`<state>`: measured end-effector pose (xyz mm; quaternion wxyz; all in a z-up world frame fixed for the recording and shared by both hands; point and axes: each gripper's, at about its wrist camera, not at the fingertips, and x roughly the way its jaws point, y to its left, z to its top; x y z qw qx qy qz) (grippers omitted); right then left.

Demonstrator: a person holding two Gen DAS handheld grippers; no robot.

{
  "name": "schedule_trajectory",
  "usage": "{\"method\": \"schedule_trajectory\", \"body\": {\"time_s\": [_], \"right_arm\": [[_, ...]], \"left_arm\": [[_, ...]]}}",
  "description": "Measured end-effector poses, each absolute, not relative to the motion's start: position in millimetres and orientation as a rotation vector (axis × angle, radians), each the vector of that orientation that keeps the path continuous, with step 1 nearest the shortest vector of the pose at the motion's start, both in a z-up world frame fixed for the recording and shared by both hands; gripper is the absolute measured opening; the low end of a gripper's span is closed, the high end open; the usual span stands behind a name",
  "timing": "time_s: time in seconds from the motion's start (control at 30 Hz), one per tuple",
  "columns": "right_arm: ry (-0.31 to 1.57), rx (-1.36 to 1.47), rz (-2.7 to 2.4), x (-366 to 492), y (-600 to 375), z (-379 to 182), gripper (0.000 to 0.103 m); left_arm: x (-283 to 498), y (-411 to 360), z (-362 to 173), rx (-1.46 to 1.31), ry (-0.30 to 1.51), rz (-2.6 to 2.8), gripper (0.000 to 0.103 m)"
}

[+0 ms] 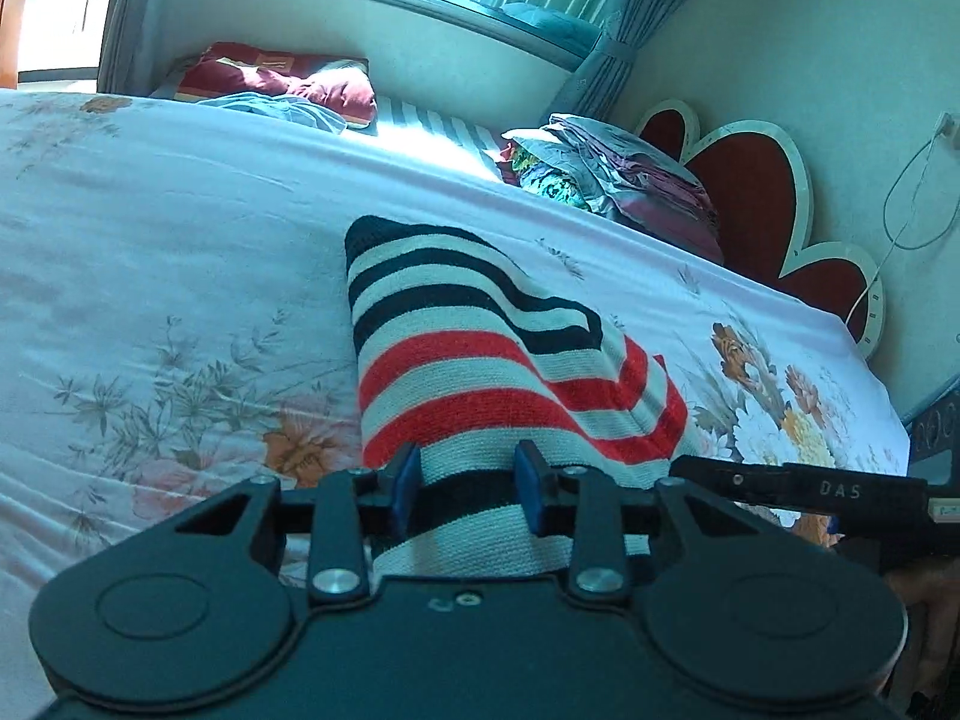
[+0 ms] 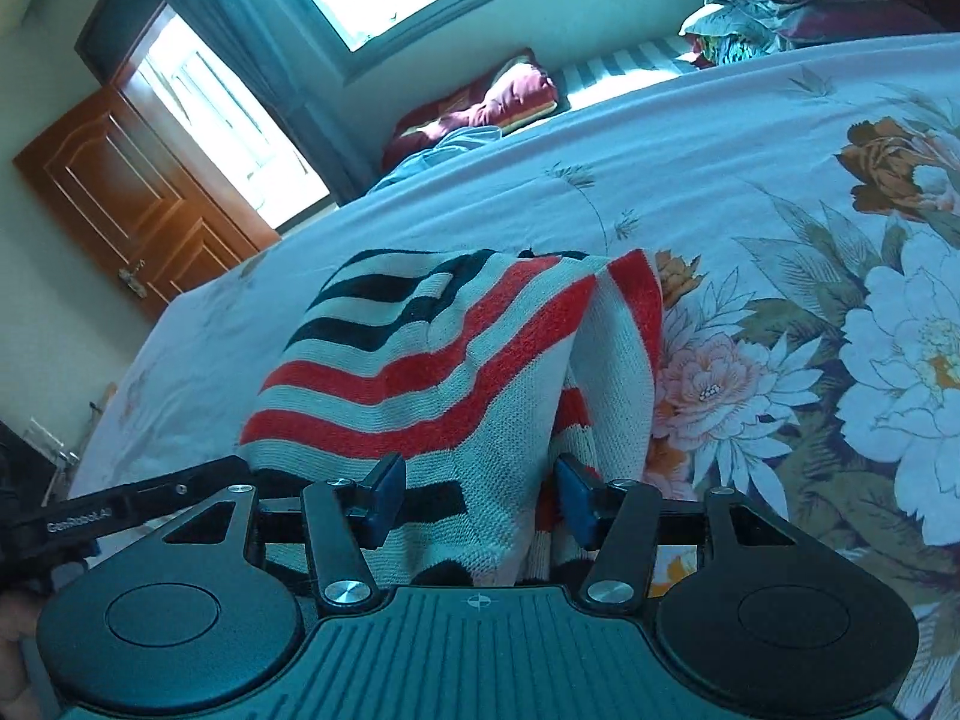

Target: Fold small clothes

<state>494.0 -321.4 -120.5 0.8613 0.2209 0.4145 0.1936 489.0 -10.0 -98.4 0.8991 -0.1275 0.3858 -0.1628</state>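
Observation:
A knitted striped garment (image 1: 468, 348) in white, red and black lies in a folded heap on the flowered bed sheet (image 1: 150, 210). My left gripper (image 1: 469, 483) stands open over its near edge. A black-and-white band of the knit runs between the blue pads (image 1: 403, 480), which do not squeeze it. In the right wrist view the same garment (image 2: 432, 360) shows a loose fold hanging at its right side. My right gripper (image 2: 477, 495) is open around that near edge, with cloth between its blue pads (image 2: 576, 501) and slack on both sides.
Floral sheet (image 2: 750, 180) stretches all around the garment. A maroon pillow (image 1: 282, 81) and a pile of folded bedding (image 1: 600, 174) lie at the far side, under the window. A red headboard (image 1: 750, 192) is on the right, and a wooden door (image 2: 138, 192) beyond the bed's end.

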Motion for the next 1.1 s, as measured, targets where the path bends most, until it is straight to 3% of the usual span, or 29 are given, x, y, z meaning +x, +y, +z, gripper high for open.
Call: {"method": "schedule_trajectory", "body": {"time_s": [0.07, 0.2, 0.27, 0.4, 0.57, 0.67, 0.93, 1.0, 1.1], "right_arm": [[0.870, 0.416, 0.405, 499, -313, -123, 0.055], [0.842, 0.292, 0.377, 498, -300, -122, 0.023], [0.774, 0.239, 0.354, 488, -298, -113, 0.019], [0.621, 0.151, 0.323, 459, -300, -93, 0.018], [0.787, 0.222, 0.293, 480, -312, -136, 0.020], [0.761, 0.326, 0.311, 478, -335, -120, 0.037], [0.806, 0.509, 0.279, 535, -364, -115, 0.038], [0.785, 0.475, 0.291, 539, -362, -114, 0.007], [0.858, 0.347, 0.249, 545, -353, -129, 0.008]], "left_arm": [[493, -8, -100, -0.264, 0.788, -0.352, 0.033], [503, -11, -110, -0.258, 0.814, -0.373, 0.033], [503, -16, -108, -0.237, 0.796, -0.381, 0.033], [505, -42, -105, -0.102, 0.770, -0.421, 0.032], [522, -70, -110, 0.072, 0.820, -0.431, 0.035], [523, -61, -99, 0.050, 0.792, -0.465, 0.034], [558, -61, -99, -0.005, 0.800, -0.487, 0.033], [566, -66, -104, 0.004, 0.811, -0.504, 0.033], [575, -74, -123, 0.083, 0.879, -0.495, 0.035]]}}
